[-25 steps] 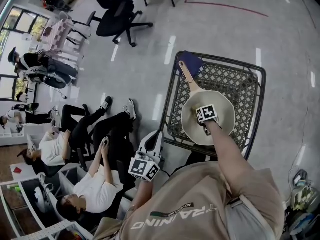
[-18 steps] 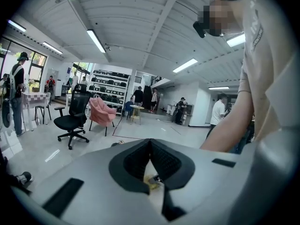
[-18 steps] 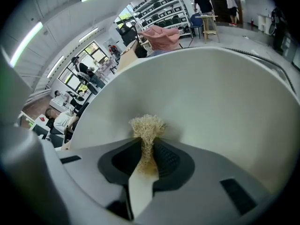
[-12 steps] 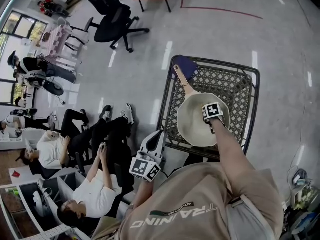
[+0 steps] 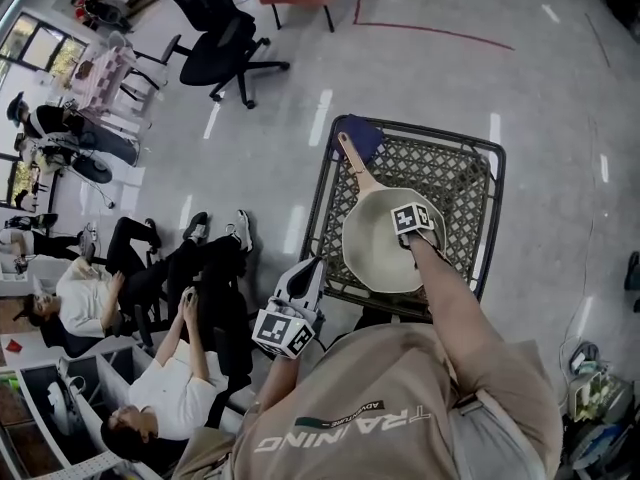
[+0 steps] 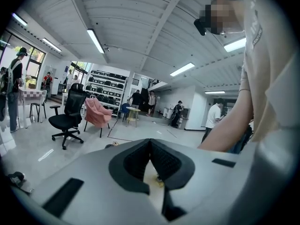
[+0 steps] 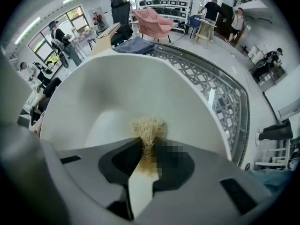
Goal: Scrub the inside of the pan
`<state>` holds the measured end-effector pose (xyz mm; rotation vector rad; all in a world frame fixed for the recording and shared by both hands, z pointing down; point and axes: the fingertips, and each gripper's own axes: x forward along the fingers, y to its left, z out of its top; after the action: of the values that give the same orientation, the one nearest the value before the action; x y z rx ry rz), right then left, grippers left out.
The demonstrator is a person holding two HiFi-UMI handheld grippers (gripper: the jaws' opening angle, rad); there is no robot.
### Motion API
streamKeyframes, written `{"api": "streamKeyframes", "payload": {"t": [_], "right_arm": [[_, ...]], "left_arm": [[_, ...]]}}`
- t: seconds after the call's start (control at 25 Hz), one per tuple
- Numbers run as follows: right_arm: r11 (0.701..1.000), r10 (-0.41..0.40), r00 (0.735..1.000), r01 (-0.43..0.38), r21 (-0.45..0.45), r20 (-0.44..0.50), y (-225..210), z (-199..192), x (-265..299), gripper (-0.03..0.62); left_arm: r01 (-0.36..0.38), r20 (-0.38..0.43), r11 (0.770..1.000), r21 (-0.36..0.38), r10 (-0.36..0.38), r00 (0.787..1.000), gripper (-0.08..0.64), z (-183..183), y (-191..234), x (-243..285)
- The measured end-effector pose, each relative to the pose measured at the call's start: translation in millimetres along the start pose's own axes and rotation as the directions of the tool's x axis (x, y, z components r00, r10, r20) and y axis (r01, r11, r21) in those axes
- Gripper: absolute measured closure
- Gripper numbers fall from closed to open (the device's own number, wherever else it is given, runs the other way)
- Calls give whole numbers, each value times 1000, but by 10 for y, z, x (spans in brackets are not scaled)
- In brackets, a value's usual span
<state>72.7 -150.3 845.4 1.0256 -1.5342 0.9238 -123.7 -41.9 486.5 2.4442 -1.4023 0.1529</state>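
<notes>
Cream-coloured and shallow, the pan [image 5: 372, 250] sits on top of a black metal lattice table [image 5: 452, 146], right of centre in the head view. Its wooden handle [image 5: 354, 162] points toward the upper left of the frame. The handle's tip reaches a dark blue cloth [image 5: 363, 134] lying at the table's far left corner.

My right gripper [image 5: 413, 226] points steeply down into the pan near its right side, with the marker cube on top facing the camera. In the right gripper view the jaws are clamped on a tuft of tan, fibrous scrubber [image 7: 148, 129]. Its frayed end sticks out past the tips and rests against the pan's pale inner surface [image 7: 112, 95]. Beyond the pan's rim, that view shows the lattice [image 7: 213, 90] curving off toward the right edge.

My left gripper [image 5: 312, 270] hangs off the table, below and left of it in the head view, and is well apart from the pan. In the left gripper view the jaws [image 6: 151, 145] are closed tip to tip with nothing between them.

Further out, a black office chair [image 5: 222, 50] stands on the grey floor at the upper left of the head view. Several people [image 5: 150, 283] sit along the left edge.
</notes>
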Motion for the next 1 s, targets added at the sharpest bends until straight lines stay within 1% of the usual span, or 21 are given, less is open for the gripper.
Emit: {"api": "streamKeyframes", "payload": {"t": [0.08, 0.2, 0.24, 0.28, 0.36, 0.4, 0.52, 0.64, 0.72, 0.76, 0.88, 1.0], "right_arm": [[1000, 16, 1000, -16, -26, 10, 18, -5, -62, 502], [996, 69, 996, -66, -65, 53, 142, 24, -220, 502], [993, 95, 994, -91, -71, 57, 200, 16, -291, 502], [988, 140, 988, -135, -77, 64, 294, 7, -346, 502], [967, 241, 966, -231, -109, 90, 535, -1, -421, 502], [956, 277, 956, -263, -133, 101, 648, 4, -440, 502], [925, 359, 926, -336, -179, 116, 1004, -2, -429, 502], [894, 434, 891, -408, -187, 132, 1301, 0, -414, 502], [883, 459, 876, -433, -182, 146, 1447, 36, -400, 502], [881, 465, 873, -439, -177, 150, 1497, 50, -384, 502], [883, 464, 872, -442, -158, 153, 1560, 86, -295, 502], [885, 466, 870, -456, -97, 160, 1622, 110, -195, 502]], "left_arm": [[3, 18, 1000, -13, -3, 1000, 541, 11, 17, -13], [0, 36, 999, -35, 1, 999, 542, -24, 71, -42], [0, 38, 999, -40, 2, 999, 542, -39, 88, -45], [1, 38, 999, -44, 1, 999, 542, -51, 103, -48], [4, 39, 999, -53, -2, 999, 541, -70, 134, -55], [6, 40, 998, -57, -4, 999, 542, -79, 157, -61], [0, 33, 998, -61, 2, 999, 543, -135, 263, -114], [-18, 28, 997, -76, 20, 999, 543, -197, 355, -181], [-27, 23, 996, -82, 29, 999, 542, -212, 418, -238], [-30, 20, 996, -86, 32, 999, 541, -215, 445, -271], [-51, 15, 994, -92, 53, 998, 543, -207, 529, -377], [-85, 0, 992, -91, 85, 996, 542, -243, 637, -515]]}}
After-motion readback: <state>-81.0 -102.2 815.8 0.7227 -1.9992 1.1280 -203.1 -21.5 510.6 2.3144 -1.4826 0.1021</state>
